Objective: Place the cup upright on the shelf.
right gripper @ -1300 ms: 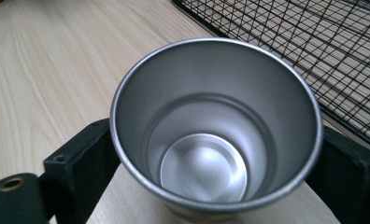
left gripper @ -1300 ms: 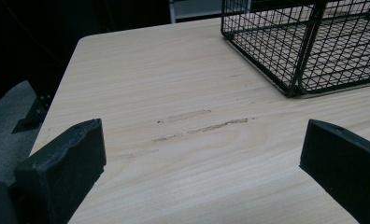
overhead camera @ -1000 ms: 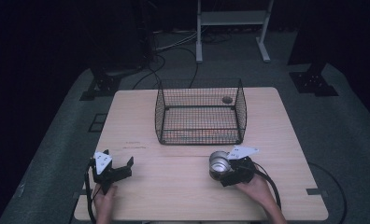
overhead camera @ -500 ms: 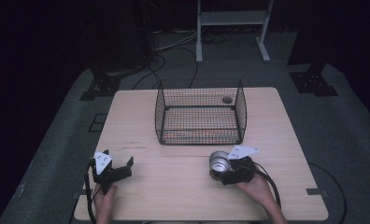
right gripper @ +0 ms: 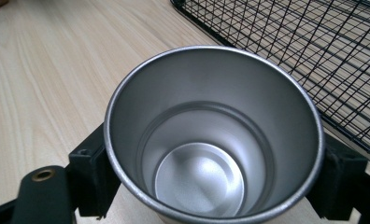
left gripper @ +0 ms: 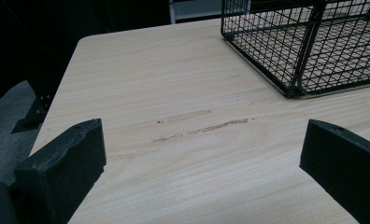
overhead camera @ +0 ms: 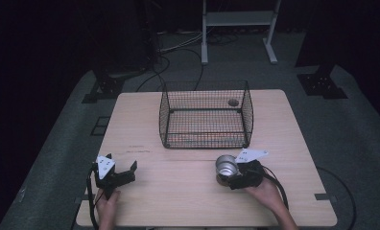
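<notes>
The right hand-held gripper (overhead camera: 232, 176) clamps its jaws on both sides of an upright, empty steel cup (overhead camera: 226, 166) at five o'clock on the tabletop (overhead camera: 188, 191), just before the wire basket (overhead camera: 206, 115), likely its destination. The left hand-held gripper (overhead camera: 123, 173) rests at seven o'clock, wide open and empty.

cup (overhead camera: 226, 166) before basket (overhead camera: 206, 114), apparently touching table (overhead camera: 178, 191)

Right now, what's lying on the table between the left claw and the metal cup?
Nothing: in the high view, bare tabletop runs from the left claw to the metal cup.
</notes>
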Demonstrator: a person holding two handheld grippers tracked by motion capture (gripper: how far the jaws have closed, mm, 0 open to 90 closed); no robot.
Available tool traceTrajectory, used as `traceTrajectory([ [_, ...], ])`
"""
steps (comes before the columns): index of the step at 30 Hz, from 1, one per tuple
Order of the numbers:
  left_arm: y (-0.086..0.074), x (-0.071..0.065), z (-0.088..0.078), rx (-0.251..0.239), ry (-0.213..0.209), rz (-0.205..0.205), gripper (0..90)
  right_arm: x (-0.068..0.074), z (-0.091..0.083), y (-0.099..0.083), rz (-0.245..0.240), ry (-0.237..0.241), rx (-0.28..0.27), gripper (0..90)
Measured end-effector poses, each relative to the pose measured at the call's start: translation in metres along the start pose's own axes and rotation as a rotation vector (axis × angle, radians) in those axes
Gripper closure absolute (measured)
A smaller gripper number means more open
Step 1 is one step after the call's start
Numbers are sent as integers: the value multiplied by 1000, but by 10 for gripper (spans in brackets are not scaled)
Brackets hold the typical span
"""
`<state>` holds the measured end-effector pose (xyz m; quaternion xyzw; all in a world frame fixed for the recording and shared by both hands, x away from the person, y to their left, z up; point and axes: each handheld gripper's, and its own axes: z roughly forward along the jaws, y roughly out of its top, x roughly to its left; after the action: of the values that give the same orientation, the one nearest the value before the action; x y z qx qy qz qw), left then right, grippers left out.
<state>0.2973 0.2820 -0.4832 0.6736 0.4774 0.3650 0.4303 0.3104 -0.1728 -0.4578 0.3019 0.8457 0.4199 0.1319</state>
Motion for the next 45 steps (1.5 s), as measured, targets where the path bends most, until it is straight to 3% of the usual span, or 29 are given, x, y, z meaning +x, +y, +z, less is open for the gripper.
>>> traceTrajectory([
  [13, 0, 0, 0, 0, 1, -1, 0, -2, -12, 5, 27, 65, -29, 180],
  [25, 0, 0, 0, 0, 0, -2, 0, -9, -29, 27, 29, 102, -62, 180],
  [45, 0, 1, 0, 0, -1, -5, 0, -13, -36, 61, 6, 147, -89, 181],
])
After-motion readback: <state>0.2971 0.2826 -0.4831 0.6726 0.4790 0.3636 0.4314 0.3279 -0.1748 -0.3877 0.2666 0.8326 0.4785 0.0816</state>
